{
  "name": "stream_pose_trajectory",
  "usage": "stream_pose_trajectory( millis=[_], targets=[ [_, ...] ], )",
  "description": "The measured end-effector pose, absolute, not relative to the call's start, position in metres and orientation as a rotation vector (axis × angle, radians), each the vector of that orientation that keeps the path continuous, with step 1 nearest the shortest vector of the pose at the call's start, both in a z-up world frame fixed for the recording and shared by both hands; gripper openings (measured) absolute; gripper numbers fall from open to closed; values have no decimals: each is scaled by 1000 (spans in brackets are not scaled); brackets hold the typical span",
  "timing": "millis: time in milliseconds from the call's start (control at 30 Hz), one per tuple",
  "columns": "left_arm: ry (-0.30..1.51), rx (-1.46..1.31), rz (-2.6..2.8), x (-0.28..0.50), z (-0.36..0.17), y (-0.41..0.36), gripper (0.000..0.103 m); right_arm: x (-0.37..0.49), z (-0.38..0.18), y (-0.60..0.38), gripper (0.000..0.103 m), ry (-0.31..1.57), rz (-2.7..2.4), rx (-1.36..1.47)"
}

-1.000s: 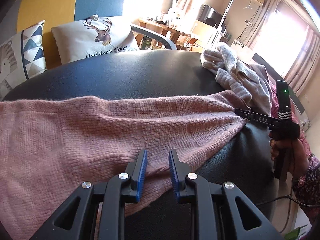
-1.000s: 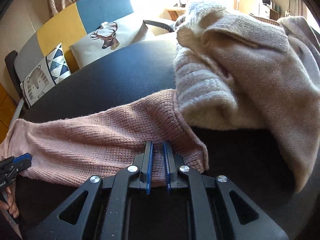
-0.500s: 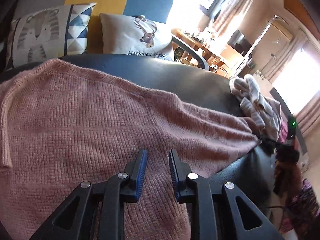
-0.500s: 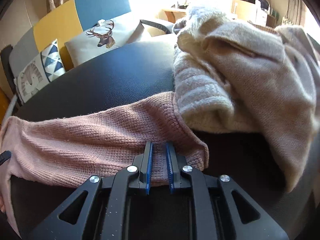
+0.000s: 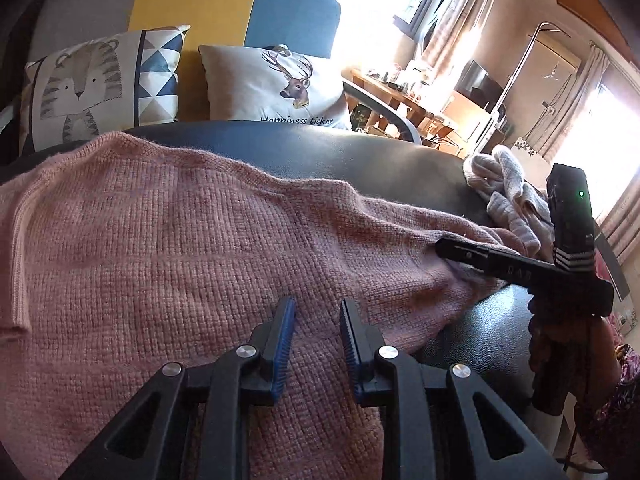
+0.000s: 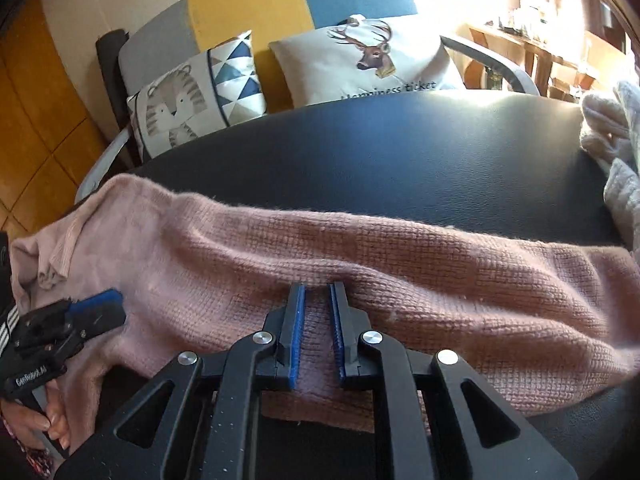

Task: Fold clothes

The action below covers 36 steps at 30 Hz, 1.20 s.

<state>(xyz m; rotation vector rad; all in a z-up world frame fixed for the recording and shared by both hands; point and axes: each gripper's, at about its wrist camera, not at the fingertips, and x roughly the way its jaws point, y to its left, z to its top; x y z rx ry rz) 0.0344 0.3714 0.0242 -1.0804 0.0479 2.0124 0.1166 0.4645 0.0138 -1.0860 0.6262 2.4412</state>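
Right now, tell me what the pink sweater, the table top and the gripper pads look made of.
Pink sweater: a soft knit, probably wool or acrylic; a grid of stitches and a fuzzy edge show.
Table top: black leather or vinyl, it seems; a fine pebbled grain with a dull sheen.
Gripper pads: blue, ridged, likely rubber or plastic; the look leaves it open.

Occlusions and cropped edges, both wrist views

The pink sweater [image 5: 180,248] is running off the left and bottom edges of the left wrist view, and its lower hem is lying hidden under the left claw [image 5: 316,336]. In the right wrist view the pale knit pile [image 6: 616,148] is being cropped by the right edge. The right claw [image 6: 318,332] is closing with sweater fabric between its pads, and whether they are pressing it is unclear. The items on the distant wooden desk [image 5: 404,92] are too small to identify.
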Motion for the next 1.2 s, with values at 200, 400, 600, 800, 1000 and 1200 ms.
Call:
stream_pose_trajectory(
  millis=[200, 400, 600, 800, 1000, 1200],
  targets=[
    [99, -1098, 2024, 33, 28, 378, 25, 141, 11, 498, 0, 837, 2399, -996],
    [233, -921, 2082, 34, 63, 423, 25, 129, 39, 461, 4, 731, 2577, -979],
    [345, -1040, 2053, 6, 27, 466, 25, 78, 26, 438, 4, 543, 2538, -1143],
    [335, -1026, 2076, 7, 28, 461, 26, 97, 19, 461, 0, 449, 2425, -1158],
    [325, -1024, 2069, 8, 28, 461, 27, 126, 23, 495, 0, 635, 2389, -1118],
    [321, -1023, 2068, 8, 28, 460, 27, 103, 40, 486, 3, 600, 2494, -1086]
  ],
)
